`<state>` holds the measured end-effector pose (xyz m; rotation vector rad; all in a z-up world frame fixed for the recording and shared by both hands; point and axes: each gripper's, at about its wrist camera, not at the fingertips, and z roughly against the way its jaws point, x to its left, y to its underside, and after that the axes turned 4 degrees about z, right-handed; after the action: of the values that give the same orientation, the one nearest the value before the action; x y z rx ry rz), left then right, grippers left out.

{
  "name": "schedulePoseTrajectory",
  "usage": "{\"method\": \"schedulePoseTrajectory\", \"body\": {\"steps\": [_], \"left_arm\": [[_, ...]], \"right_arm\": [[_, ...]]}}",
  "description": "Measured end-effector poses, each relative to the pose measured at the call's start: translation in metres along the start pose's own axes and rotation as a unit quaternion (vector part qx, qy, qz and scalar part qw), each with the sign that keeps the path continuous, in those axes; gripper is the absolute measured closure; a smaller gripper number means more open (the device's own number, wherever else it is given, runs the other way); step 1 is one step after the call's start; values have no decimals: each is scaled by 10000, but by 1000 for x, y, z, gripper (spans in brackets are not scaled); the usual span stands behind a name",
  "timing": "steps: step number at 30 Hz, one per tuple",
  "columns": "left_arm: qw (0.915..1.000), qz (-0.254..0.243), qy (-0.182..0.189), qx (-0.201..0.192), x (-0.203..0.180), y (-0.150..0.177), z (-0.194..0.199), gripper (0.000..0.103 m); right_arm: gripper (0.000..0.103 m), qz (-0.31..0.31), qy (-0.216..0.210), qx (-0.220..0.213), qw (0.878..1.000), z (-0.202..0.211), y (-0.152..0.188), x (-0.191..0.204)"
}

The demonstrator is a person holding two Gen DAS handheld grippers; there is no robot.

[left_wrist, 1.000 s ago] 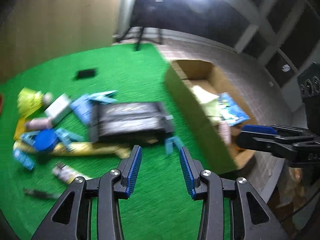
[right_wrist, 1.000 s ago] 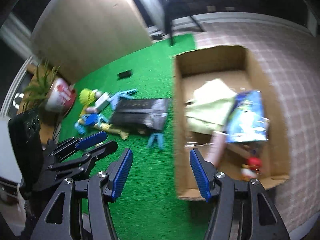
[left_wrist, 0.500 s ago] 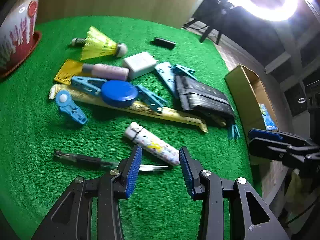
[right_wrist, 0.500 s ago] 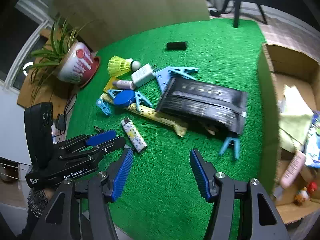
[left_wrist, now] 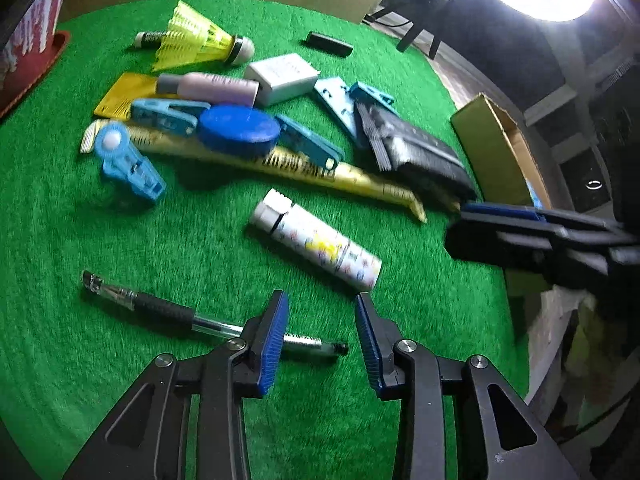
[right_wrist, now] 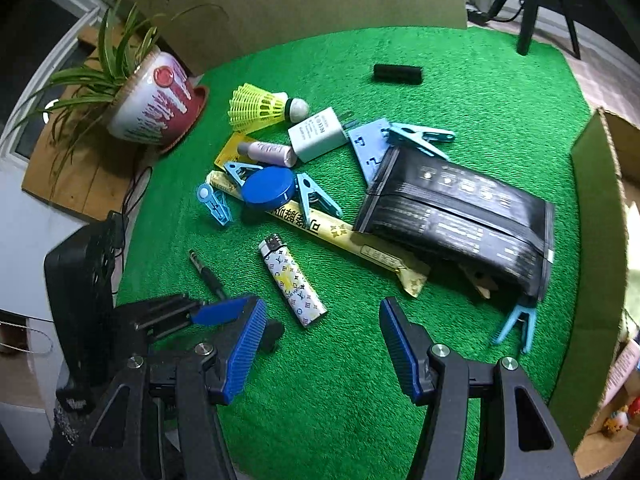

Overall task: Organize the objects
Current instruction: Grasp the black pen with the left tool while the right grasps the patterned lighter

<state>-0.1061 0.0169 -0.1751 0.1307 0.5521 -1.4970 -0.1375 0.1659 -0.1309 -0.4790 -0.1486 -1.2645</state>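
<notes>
Swung away from the cardboard box [right_wrist: 600,264] and down over the green mat [left_wrist: 120,360] since a second ago. Pen [left_wrist: 160,310] lying flat on the mat, far end just under the left gripper [left_wrist: 320,338], crossing behind its left pad. Jaws just been narrowing, apart, nothing pressed between. Patterned lighter [left_wrist: 316,240] just ahead. Right gripper [right_wrist: 322,346] to the right, jaws wide apart, empty. Farther ahead: blue round lid [left_wrist: 239,130], yellow shuttlecock [left_wrist: 196,36], black pouch [right_wrist: 460,216].
</notes>
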Motion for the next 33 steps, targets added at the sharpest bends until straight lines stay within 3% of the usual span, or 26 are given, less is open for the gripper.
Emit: {"method": "schedulePoseTrajectory", "body": {"steps": [9,16,18,20,23,28,33], "left_arm": [[9999,-110,-82,-7,7,21,12,68],[9999,-45,-60,-73,15,25,17,68],[9999,11,-39,-126,16,26,21,68],[9995,128,18,-285,19,28,32,68],[9979,375,-45,-527,25,31,51,68],[9920,924,-612,-611,48,34,59,68],[9912,1045,-681,-453,60,32,53,66]], "right_arm": [[48,332,74,263,9991,-35,-11,23],[48,872,530,440,9938,-61,-20,44],[52,1017,630,480,9917,-66,-19,48],[68,1179,864,541,9878,-71,-17,53],[76,1367,1044,522,9837,-71,-14,58],[79,1376,1057,527,9834,-68,-8,56],[81,1330,1017,538,9844,-63,-1,50]]}}
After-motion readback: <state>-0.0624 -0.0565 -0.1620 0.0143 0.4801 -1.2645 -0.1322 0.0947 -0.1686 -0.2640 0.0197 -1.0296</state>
